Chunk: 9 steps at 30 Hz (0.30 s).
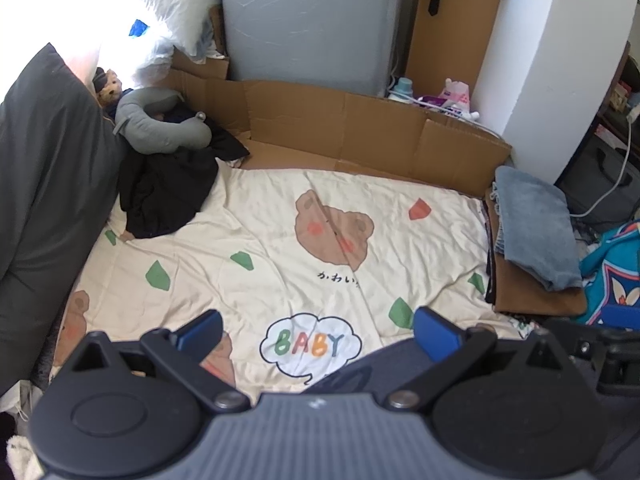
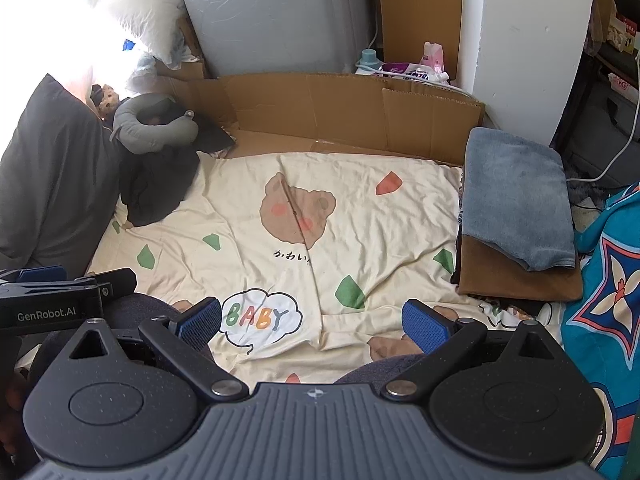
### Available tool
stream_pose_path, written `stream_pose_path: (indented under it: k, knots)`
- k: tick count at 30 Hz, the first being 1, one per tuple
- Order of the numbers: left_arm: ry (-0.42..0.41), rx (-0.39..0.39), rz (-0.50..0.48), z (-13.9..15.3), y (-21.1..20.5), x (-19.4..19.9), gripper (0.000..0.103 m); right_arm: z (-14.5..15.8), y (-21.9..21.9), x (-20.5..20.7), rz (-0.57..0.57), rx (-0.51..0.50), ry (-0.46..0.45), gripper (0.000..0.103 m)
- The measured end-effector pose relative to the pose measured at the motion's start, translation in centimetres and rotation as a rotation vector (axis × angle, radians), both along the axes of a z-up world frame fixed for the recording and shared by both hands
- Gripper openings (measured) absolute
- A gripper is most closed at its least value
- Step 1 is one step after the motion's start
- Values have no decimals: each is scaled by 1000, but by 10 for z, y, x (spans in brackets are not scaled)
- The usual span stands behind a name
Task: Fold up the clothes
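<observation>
A crumpled black garment [image 1: 168, 196] [image 2: 156, 188] lies at the far left of the cream bear-print sheet [image 1: 280, 280] [image 2: 380, 232], under a grey neck pillow [image 1: 160, 128] [image 2: 152, 128]. At the right edge sits a stack of folded clothes: a grey-blue piece [image 1: 532, 228] [image 2: 516, 200] on a brown one [image 1: 532, 300] [image 2: 516, 284]. My left gripper [image 1: 318, 330] hovers open over the sheet's near part, holding nothing. My right gripper [image 2: 312, 322] is also open and empty, above the "BABY" print. The left gripper's side [image 2: 60, 292] shows in the right wrist view.
Flattened cardboard [image 1: 340, 128] [image 2: 320, 108] lines the far side of the bed. A dark grey pillow [image 1: 48, 168] [image 2: 52, 184] stands at the left. A blue patterned cloth [image 1: 616, 264] [image 2: 604, 292] lies at the right. Bottles and packets [image 2: 404, 64] sit behind the cardboard.
</observation>
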<state>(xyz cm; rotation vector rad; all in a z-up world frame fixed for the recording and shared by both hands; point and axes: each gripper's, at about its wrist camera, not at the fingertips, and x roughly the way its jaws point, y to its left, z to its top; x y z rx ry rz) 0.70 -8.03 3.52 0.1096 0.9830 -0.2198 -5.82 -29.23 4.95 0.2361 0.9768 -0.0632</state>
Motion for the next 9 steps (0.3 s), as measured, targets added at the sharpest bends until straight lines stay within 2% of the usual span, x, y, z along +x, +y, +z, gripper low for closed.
stream_pose_path:
  k: [9]
  knots:
    - [-1,18,-5,0,-3,3,102,0,0,-1,-4,-3,-4,100]
